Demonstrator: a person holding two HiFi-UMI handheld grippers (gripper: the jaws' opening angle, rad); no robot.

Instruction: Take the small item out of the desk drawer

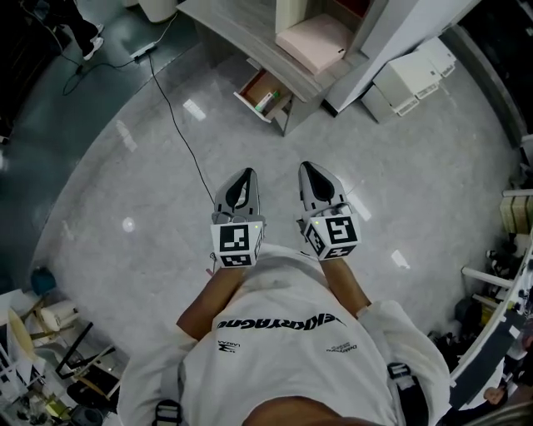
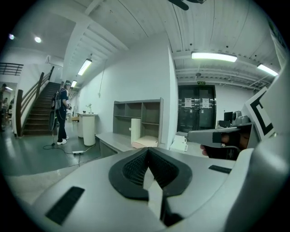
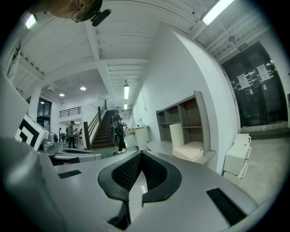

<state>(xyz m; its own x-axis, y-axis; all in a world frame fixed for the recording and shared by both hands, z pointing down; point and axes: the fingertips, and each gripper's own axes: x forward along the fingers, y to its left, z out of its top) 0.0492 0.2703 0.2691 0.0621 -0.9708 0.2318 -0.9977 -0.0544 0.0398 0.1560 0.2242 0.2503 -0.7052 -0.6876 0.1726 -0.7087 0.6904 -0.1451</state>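
Drawer [image 1: 263, 93]: open, small item [image 1: 265, 102] inside.
Left gripper [image 1: 246, 173], right gripper [image 1: 306, 166]: well short of drawer, jaws together, empty.
Risk: unopened jaws could shove item deeper.

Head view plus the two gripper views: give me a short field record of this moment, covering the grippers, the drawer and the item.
left gripper: jaws together, nothing between them
right gripper: jaws together, nothing between them
position: both side by side over the floor, short of the desk
drawer: open
small item: lying in the drawer, untouched; too small to identify
task stage: approach, nothing taken out yet
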